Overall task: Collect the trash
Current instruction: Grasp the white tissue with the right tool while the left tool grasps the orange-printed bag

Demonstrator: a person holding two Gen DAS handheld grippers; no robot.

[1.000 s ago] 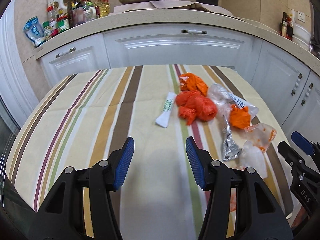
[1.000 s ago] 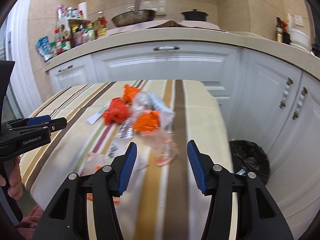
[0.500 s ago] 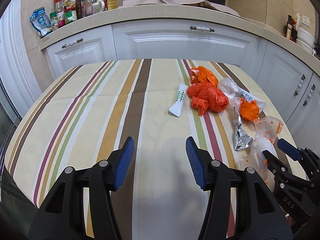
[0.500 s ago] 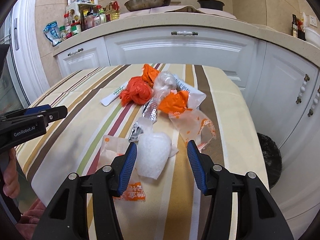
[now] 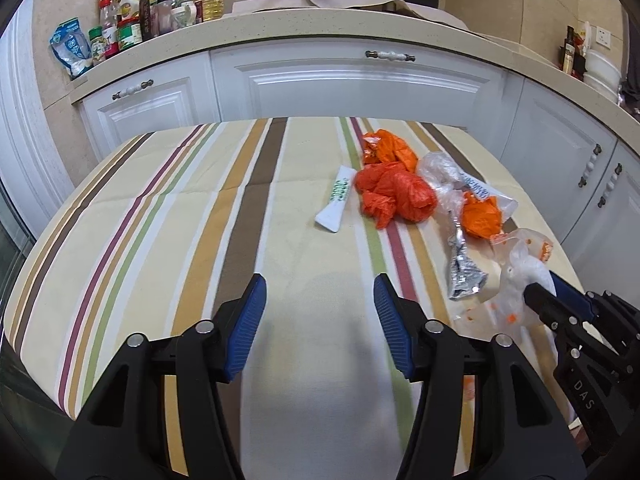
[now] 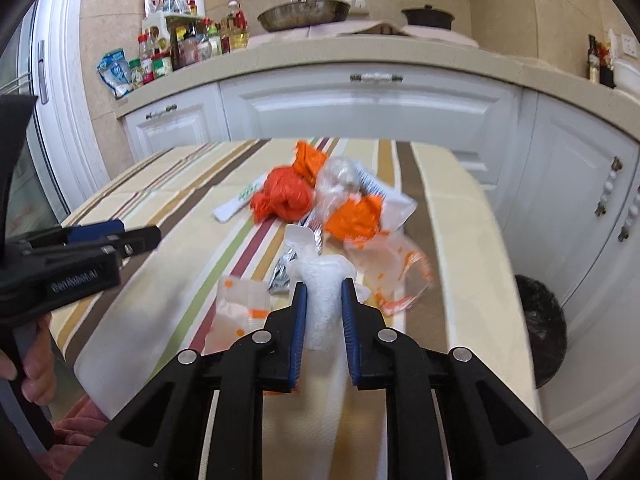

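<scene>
Trash: right claw [image 6: 324,304] closing, pads pinching white foam wrap [image 6: 325,300]; left claw [image 5: 318,316] idling open, empty. Lifting straight clears neighbouring bags.

Crumpled white tissue [image 6: 325,300] upright, amid orange bags [image 6: 284,199] and clear wrappers [image 6: 394,270]

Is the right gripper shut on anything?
Yes. The right gripper has just been closing; its blue pads now press both sides of a white crumpled tissue.
</scene>
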